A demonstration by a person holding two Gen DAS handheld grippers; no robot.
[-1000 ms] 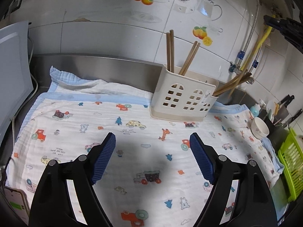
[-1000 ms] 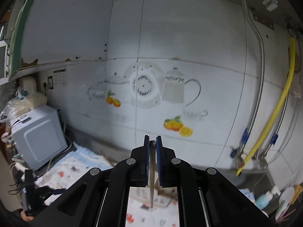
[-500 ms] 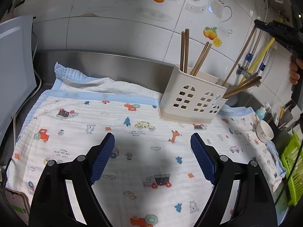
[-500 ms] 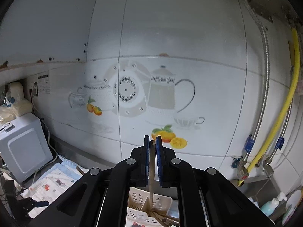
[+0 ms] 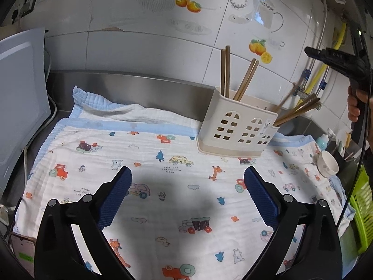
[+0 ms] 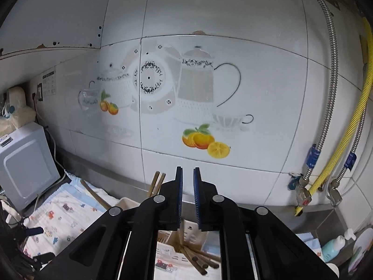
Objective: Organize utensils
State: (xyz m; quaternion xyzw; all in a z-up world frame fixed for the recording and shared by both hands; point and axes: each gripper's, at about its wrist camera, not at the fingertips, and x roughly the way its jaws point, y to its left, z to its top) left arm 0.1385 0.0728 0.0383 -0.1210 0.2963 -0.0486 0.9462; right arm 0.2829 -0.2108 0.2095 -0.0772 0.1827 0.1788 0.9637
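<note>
A cream slotted utensil holder (image 5: 237,126) stands at the back of a cartoon-print cloth (image 5: 163,140), against the steel backsplash. Wooden chopsticks (image 5: 226,70) stick up from its left part and more chopsticks (image 5: 298,112) lean out to the right; one there looks blurred. My left gripper (image 5: 187,171) hovers over the cloth in front of the holder, its jaws opening wide with nothing between them. My right gripper (image 6: 187,170) is above the holder (image 6: 126,201), its jaws opening a narrow gap. No chopstick is between the pads; chopsticks (image 6: 198,259) lie in the holder below.
A white appliance (image 5: 18,93) stands at the left. A small cup (image 5: 327,163), a green basket (image 5: 361,210) and a soap bottle (image 5: 322,138) are at the right. Hoses (image 6: 349,128) run down the tiled wall. A phone (image 5: 23,249) lies at the near left.
The right gripper came down over the holder and let go of the chopstick it held, which dropped in. The left jaws spread wider.
</note>
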